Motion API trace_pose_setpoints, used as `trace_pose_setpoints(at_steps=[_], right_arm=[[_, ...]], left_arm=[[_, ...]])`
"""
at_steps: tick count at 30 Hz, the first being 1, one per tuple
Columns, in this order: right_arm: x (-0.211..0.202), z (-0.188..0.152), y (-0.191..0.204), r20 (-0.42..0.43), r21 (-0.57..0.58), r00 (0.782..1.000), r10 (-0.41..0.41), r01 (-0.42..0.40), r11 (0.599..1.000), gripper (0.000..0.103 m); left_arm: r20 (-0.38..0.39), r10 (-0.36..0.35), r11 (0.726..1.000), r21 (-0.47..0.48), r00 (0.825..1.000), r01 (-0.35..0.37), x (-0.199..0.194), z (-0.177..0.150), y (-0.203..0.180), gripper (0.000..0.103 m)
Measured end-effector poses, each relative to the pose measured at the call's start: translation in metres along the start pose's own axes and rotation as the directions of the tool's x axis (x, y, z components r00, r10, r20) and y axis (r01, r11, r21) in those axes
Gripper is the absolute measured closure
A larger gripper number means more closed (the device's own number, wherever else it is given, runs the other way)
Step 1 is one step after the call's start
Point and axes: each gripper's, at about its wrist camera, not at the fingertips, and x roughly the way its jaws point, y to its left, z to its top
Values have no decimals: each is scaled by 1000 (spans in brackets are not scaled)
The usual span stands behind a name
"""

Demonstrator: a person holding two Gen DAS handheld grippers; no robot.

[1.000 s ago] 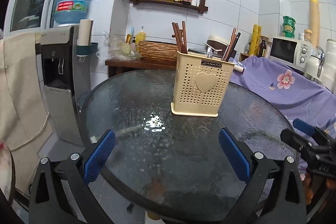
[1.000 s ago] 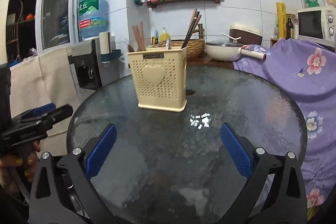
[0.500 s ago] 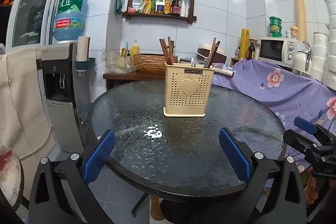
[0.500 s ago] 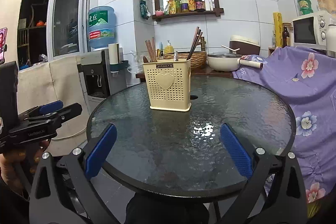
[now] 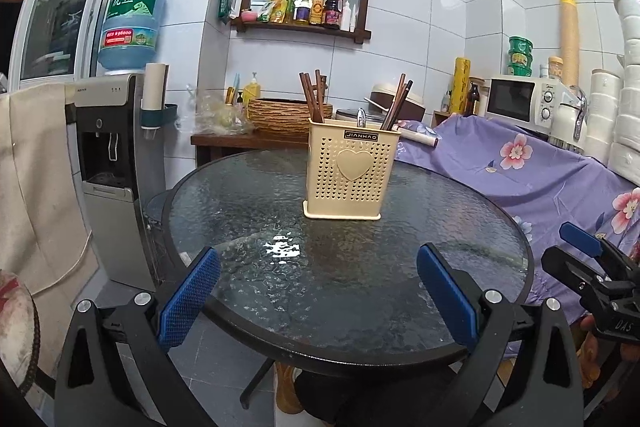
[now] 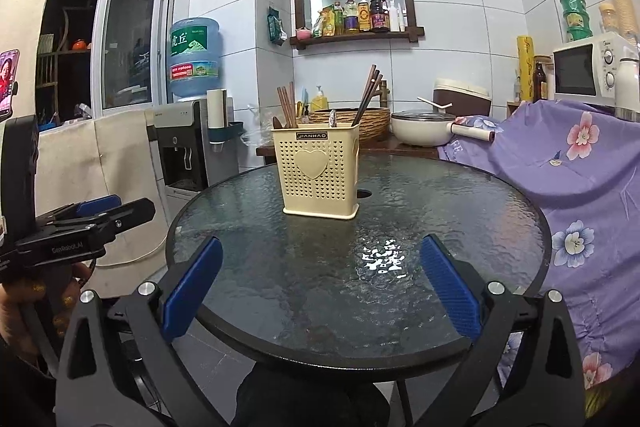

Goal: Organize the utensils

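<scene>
A cream perforated utensil holder (image 5: 352, 171) (image 6: 320, 173) with a heart on its front stands upright on the round dark glass table (image 5: 280, 291) (image 6: 460, 227). Brown chopsticks (image 5: 312, 97) (image 6: 287, 105) lean in its left part, more chopsticks (image 5: 398, 101) (image 6: 368, 93) in its right part, and a metal utensil tip (image 5: 361, 117) (image 6: 333, 118) pokes up in the middle. My left gripper (image 5: 318, 285) hangs open at the table's near edge, nothing between its blue pads. My right gripper (image 6: 320, 281) is open too, equally far back from the holder.
A water dispenser (image 5: 116, 163) with a blue bottle stands left of the table. A purple floral cloth (image 5: 540, 167) covers furniture at the right, with a microwave (image 5: 520, 99) behind. A wooden side table with a woven basket (image 5: 280, 115) and a white pot (image 6: 424, 131) lies beyond.
Both grippers have pulled back and away from the table, so the holder looks smaller and the table's near rim now shows. Both stayed open.
</scene>
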Motion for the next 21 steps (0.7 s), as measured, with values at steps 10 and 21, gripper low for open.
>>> trace_pose_setpoints(at_steps=[10, 21], right_arm=[[0, -1, -6, -12, 36, 1000, 6, -5, 999, 6], [0, -1, -8, -13, 41, 1000, 20, -19, 999, 6]], left_arm=[[-13, 14, 1000, -9, 1000, -15, 3, 0, 3, 6], [-21, 17, 1000, -20, 1000, -17, 3, -1, 5, 6]])
